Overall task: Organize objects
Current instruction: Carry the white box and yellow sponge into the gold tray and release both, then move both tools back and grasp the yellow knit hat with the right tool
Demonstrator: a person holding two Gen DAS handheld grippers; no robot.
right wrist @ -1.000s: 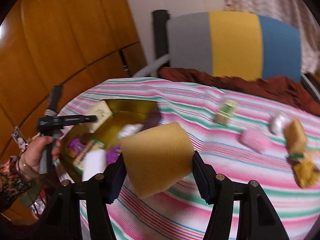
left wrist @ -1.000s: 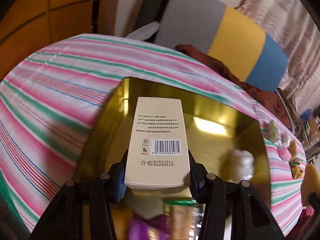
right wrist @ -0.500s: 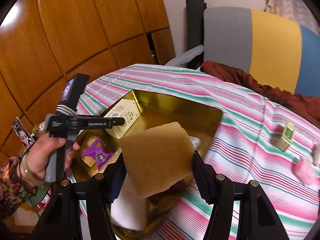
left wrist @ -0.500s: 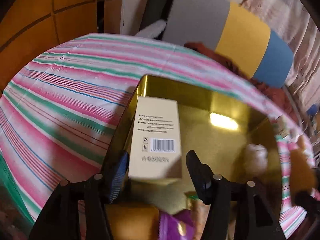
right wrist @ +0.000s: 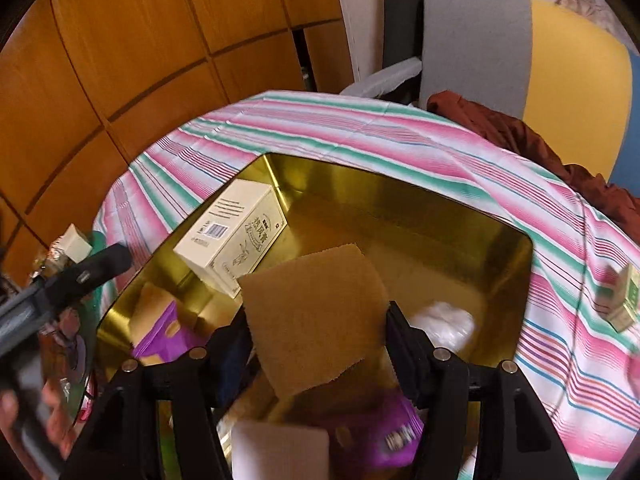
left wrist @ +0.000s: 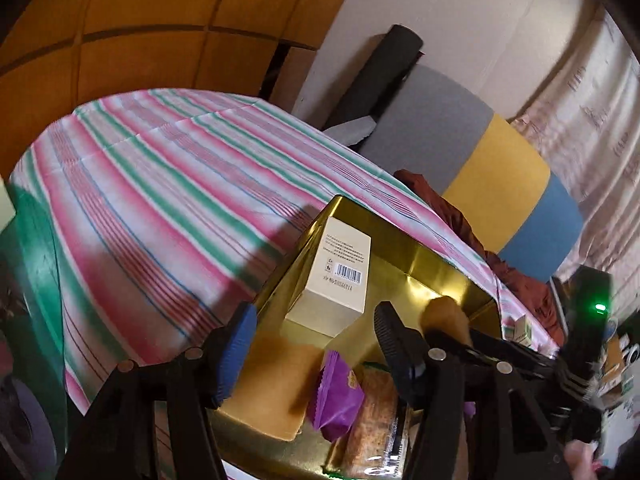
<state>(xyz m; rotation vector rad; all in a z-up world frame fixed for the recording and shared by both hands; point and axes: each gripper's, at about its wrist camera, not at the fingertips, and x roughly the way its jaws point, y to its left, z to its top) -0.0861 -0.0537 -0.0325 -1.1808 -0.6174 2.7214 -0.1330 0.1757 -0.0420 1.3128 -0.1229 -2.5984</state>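
Gold tin (right wrist: 400, 184); pink-green striped cloth (left wrist: 160, 184); tan sponge (right wrist: 316, 312).

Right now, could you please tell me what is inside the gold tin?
Inside the gold tin lie a cream box, purple packets and a white wad. The tan sponge held in the right gripper hides part of the floor.

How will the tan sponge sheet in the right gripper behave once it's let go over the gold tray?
The sponge sheet bows between the right gripper pads, so it is probably soft and floppy. It looks light and rough, so it should likely drop flat into the gold tray without rolling.
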